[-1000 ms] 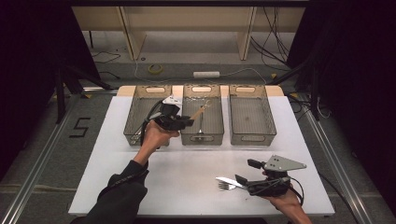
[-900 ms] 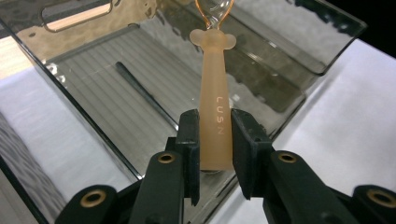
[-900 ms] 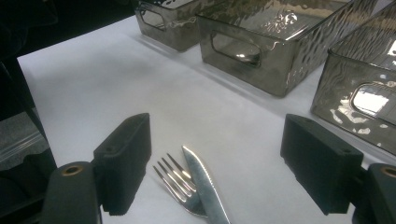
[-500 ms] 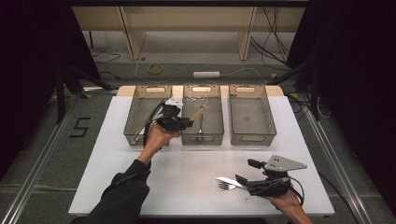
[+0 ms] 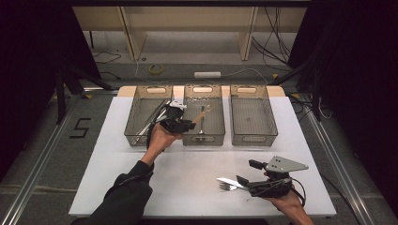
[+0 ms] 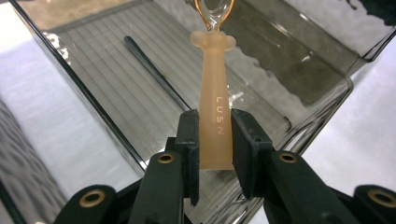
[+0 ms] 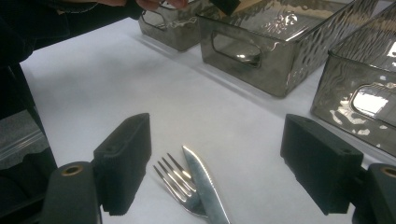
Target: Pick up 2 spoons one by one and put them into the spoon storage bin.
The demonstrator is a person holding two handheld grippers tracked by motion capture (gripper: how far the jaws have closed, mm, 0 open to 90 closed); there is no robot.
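My left gripper point(image 5: 189, 123) is shut on the flat handle of a peach plastic spoon point(image 6: 215, 93). It holds the spoon point(image 5: 199, 117) over the middle bin point(image 5: 202, 139), with the bowl end pointing away into the bin. In the left gripper view both pads press the handle's sides. A dark utensil point(image 6: 154, 70) lies on that bin's floor. Near the front right of the white table point(image 5: 187, 178), my right gripper point(image 5: 248, 172) stands open. A metal fork point(image 7: 180, 184) and a knife point(image 7: 205, 186) lie crossed on the table between its jaws, untouched.
Three smoked clear bins stand in a row at the back of the table. The left bin point(image 5: 136, 137) holds several long utensils. The right bin point(image 5: 253, 139) stands beside the middle one. A person's left forearm reaches across the table's left half.
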